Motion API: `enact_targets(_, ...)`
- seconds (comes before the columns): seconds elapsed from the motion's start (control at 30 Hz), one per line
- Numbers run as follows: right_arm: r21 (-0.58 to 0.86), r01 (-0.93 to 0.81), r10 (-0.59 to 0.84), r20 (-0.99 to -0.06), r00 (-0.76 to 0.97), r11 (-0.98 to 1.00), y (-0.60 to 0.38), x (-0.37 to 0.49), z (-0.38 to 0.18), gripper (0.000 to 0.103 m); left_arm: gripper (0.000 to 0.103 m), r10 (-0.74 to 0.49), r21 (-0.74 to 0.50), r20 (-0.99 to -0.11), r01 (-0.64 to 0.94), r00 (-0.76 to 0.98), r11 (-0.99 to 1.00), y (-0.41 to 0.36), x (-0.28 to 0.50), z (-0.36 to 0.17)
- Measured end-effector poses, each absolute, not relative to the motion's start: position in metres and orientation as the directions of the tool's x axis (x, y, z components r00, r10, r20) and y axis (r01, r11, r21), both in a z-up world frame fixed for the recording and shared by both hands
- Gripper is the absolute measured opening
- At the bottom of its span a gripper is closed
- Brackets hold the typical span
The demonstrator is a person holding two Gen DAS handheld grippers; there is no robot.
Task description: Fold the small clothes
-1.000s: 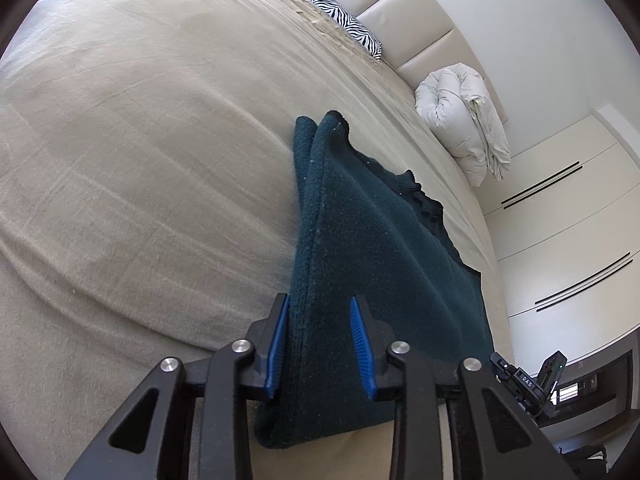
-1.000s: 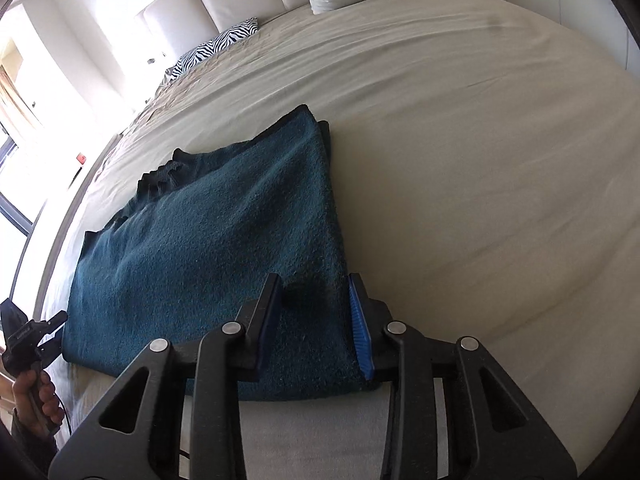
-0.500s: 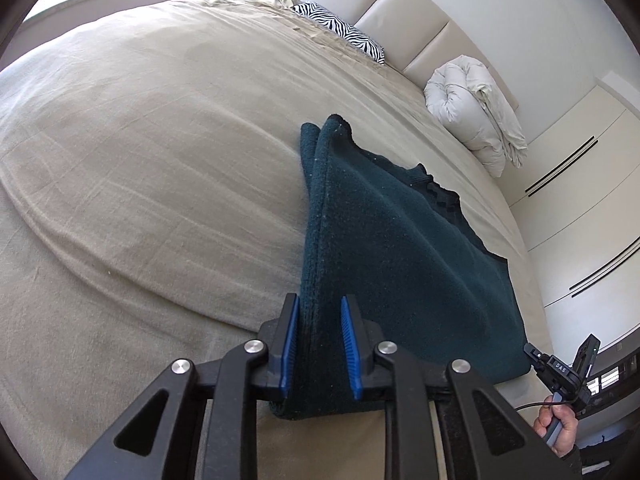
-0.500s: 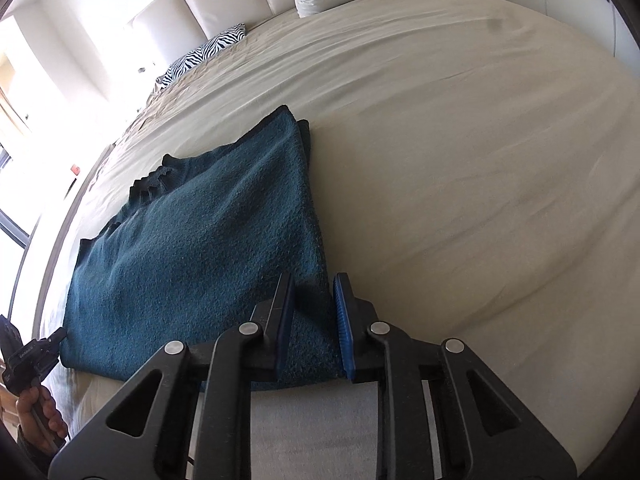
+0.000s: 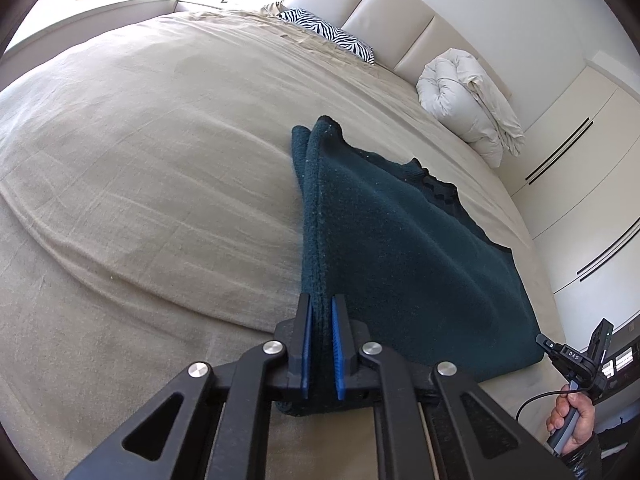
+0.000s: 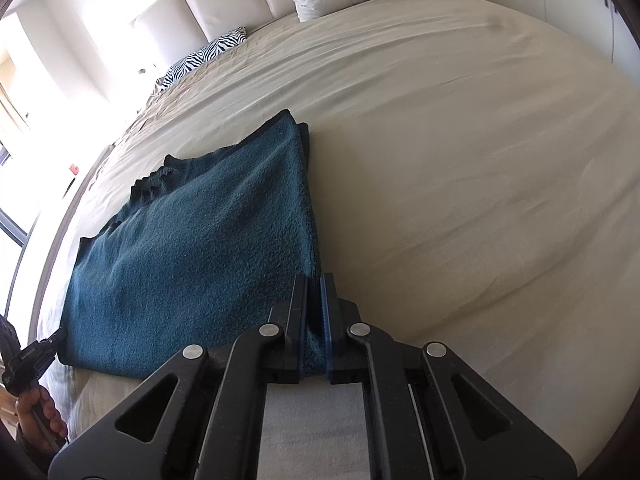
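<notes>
The dark teal garment (image 5: 400, 248) is lying flat near the foot edge of the bed (image 5: 160, 160), already doubled over, with its ribbed collar pointing toward the headboard (image 5: 384, 4).

The left gripper (image 5: 320, 344) is clamping one near corner of the garment; its blue pads (image 5: 306, 344) are pressing on the stacked layers, with almost no gap remaining. The right gripper (image 6: 315, 328) is clamping the opposite near corner in the same way, jaws fully closed on the fabric.

Handling judgement: the material is looking thick, soft and fleecy. It is likely light but limp, so it will sag between the two holds and will not slide easily on the sheet. Gripping both layers together at the near corners appears correct.

Clearance: relative to the garment, the bed surface is lying open on both sides and toward the headboard. The zebra pillow (image 5: 332, 36) and the white rolled duvet (image 5: 472, 96) are sitting well apart from it. The foot edge of the bed is lying just beside the gripped hem, so room there is limited.
</notes>
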State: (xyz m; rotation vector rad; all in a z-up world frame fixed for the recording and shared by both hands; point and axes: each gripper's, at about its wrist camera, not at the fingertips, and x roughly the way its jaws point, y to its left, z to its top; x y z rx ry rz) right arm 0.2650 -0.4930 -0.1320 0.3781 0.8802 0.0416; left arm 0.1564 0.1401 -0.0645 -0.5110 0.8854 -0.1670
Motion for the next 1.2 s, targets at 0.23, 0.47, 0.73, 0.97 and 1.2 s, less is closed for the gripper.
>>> enact_targets(0.23, 0.359, 0.137, 0.197, -0.748, 0.633, 0.923, -0.499, 0.262, -0.140, 0.005, 0.009, -0.352, -0.506, -0.693, -0.076, 0.629, 0.859, 0.144, 0.151, -0.071)
enact_targets(0.47, 0.360, 0.139, 0.197, -0.749, 0.632, 0.922, -0.499, 0.262, -0.142, 0.005, 0.007, -0.366, -0.526, -0.689, -0.085, 0.625, 0.846, 0.149, 0.144, -0.075)
enact_targets(0.73, 0.345, 0.144, 0.188, -0.764, 0.617, 0.928, -0.498, 0.262, -0.148, 0.005, 0.006, -0.375, -0.540, -0.689, -0.094, 0.619, 0.837, 0.154, 0.142, -0.082)
enact_targets(0.97, 0.417, 0.144, 0.249, -0.748, 0.615, 0.897, -0.504, 0.265, -0.159, 0.006, 0.011, -0.402, -0.567, -0.687, -0.100, 0.605, 0.818, 0.160, 0.147, -0.087)
enact_targets(1.2, 0.480, 0.167, 0.290, -0.734, 0.615, 0.861, -0.512, 0.256, -0.160, 0.010, 0.044, -0.391, -0.577, -0.682, -0.127, 0.619, 0.807, 0.163, 0.142, -0.077)
